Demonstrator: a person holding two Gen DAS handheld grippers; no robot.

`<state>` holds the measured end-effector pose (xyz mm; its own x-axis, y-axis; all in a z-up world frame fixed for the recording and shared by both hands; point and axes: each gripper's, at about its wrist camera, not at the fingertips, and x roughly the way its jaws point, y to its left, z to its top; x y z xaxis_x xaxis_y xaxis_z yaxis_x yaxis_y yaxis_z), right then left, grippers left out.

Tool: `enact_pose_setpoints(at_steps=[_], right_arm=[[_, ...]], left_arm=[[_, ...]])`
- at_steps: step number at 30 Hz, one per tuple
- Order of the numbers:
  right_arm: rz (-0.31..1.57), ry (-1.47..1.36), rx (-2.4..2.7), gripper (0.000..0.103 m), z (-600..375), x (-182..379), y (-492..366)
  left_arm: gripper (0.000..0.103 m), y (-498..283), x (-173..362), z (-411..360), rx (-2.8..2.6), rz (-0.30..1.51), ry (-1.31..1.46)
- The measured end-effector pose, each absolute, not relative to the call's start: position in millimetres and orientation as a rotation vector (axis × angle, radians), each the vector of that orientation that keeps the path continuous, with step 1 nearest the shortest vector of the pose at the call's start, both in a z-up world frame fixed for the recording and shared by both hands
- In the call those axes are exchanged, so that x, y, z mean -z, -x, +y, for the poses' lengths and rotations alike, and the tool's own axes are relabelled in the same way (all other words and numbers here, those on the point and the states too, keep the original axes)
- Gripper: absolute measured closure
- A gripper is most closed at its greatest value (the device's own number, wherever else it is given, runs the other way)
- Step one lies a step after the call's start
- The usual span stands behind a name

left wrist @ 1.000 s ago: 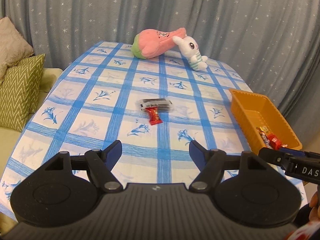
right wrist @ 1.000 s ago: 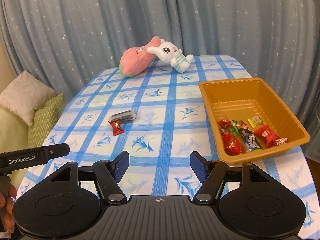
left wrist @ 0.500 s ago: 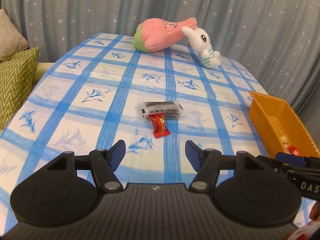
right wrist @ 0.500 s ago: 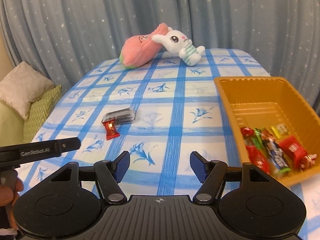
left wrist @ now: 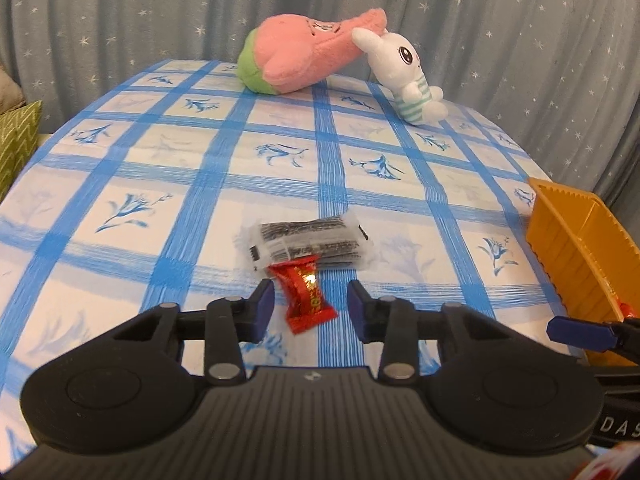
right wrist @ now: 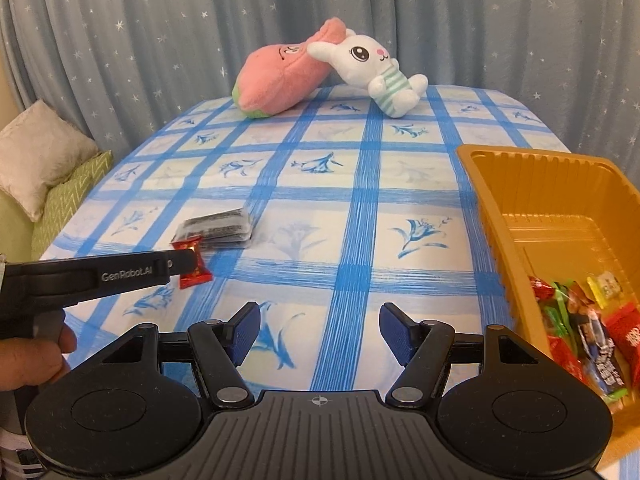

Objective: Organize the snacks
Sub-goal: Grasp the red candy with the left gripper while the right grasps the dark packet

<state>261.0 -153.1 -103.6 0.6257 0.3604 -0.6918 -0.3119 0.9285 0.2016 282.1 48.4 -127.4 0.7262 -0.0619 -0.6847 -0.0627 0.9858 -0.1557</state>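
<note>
- Table (left wrist: 120, 184) lies under both grippers.
- Tray (right wrist: 560, 200), holding snacks, sits right of the unclenched, empty right gripper (right wrist: 320, 332).
- Dark packet (left wrist: 308, 240) lies just beyond the left gripper (left wrist: 311, 307).
- Red candy (left wrist: 306, 294) lies between its closing jaws, not yet pinched.

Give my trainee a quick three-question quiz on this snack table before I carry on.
1. True or false: the red candy lies between the fingers of the left gripper.
2. What touches the red candy's far end? A) white rabbit plush B) dark clear-wrapped packet C) orange tray
3. Where do the already sorted snacks sit?

Key:
1. True; the jaws are closing around it, with gaps still showing on both sides.
2. B, the dark clear-wrapped packet.
3. In the orange tray, at its near end, on the right side of the table.
</note>
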Motion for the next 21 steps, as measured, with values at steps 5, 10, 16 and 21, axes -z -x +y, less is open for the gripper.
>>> enact_pose_setpoints(at_steps=[5,10,16,21], right_arm=[[0.810,-0.060,-0.389,0.036,-148,110,-270],[0.816,-0.050,-0.409,0.036,-139,116,-280],[0.779,0.000,-0.502,0.036,-115,116,-294],[0.721,0.135,-0.620,0.036,-83,117,-313]], left_arm=[[0.081,-294,137,49,0.004,0.773,0.140],[0.086,-288,132,60,0.027,0.789,0.091],[0.086,-274,123,97,0.050,0.818,0.024],[0.086,-271,127,127,0.022,0.816,0.093]])
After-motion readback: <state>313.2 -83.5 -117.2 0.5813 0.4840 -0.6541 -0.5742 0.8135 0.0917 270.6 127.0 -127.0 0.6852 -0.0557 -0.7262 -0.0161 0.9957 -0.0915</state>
